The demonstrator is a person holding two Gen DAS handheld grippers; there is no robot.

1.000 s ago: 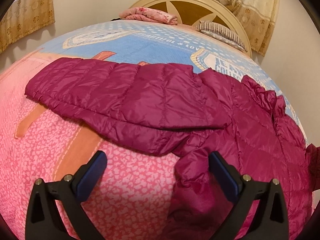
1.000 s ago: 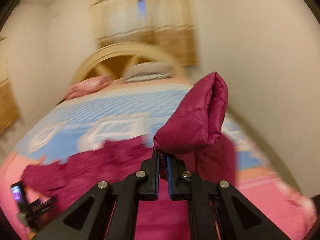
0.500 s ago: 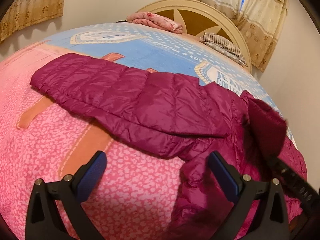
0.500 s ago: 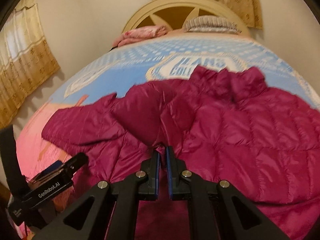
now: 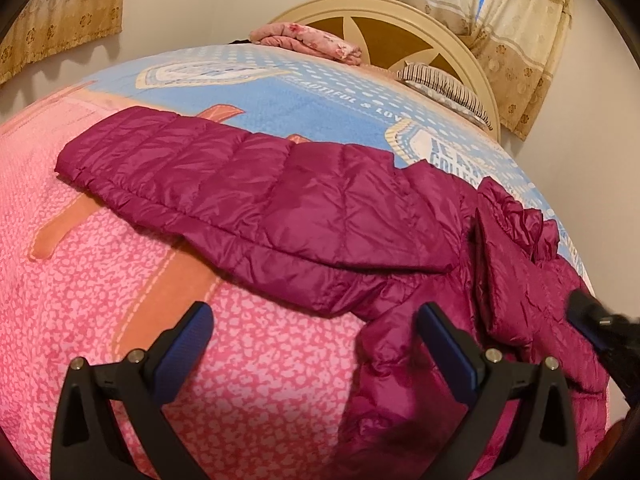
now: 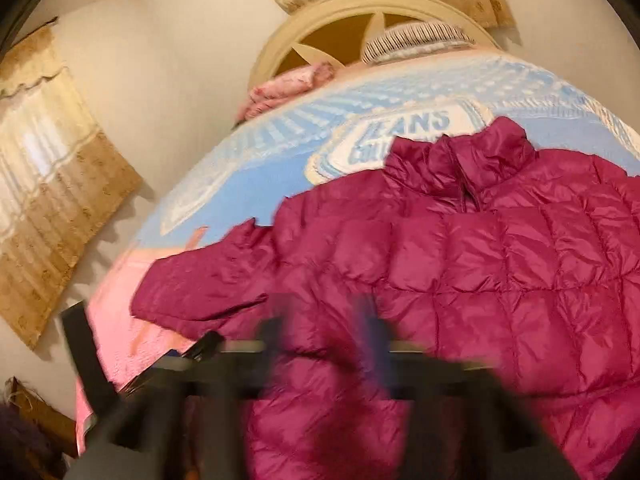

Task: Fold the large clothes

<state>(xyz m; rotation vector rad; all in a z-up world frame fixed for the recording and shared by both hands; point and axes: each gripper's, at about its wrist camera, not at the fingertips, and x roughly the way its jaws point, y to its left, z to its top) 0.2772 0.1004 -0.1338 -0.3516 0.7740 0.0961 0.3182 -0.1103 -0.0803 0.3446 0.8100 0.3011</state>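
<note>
Lying across one bed (image 5: 100, 320) is a single dark-red quilted jacket (image 5: 320, 208), spread over a bedspread that is pink at the near end and blue toward the headboard (image 5: 452, 40). From the left wrist view, one sleeve (image 5: 180, 168) stretches out flat toward the bed's left edge, while the body of the jacket bunches toward the right edge, collar ruffled. The left claw (image 5: 316, 344) hovers over the pink near part of the bed, released, its two blue-padded fingers (image 5: 188, 340) wide apart with nothing between them; the right finger sits just above the jacket's lower hem. At the far right edge of this view a dark part of the other tool pokes in. At the head of the bed lie one folded pink cloth (image 5: 308, 38) and one striped pillow (image 5: 444, 88). Two curtains (image 5: 516, 32) hang on the walls. In the right wrist view the right claw (image 6: 324, 328) is heavily blurred over the jacket's front; its jaws are opening, and whether fabric still sits between them cannot be told.
</note>
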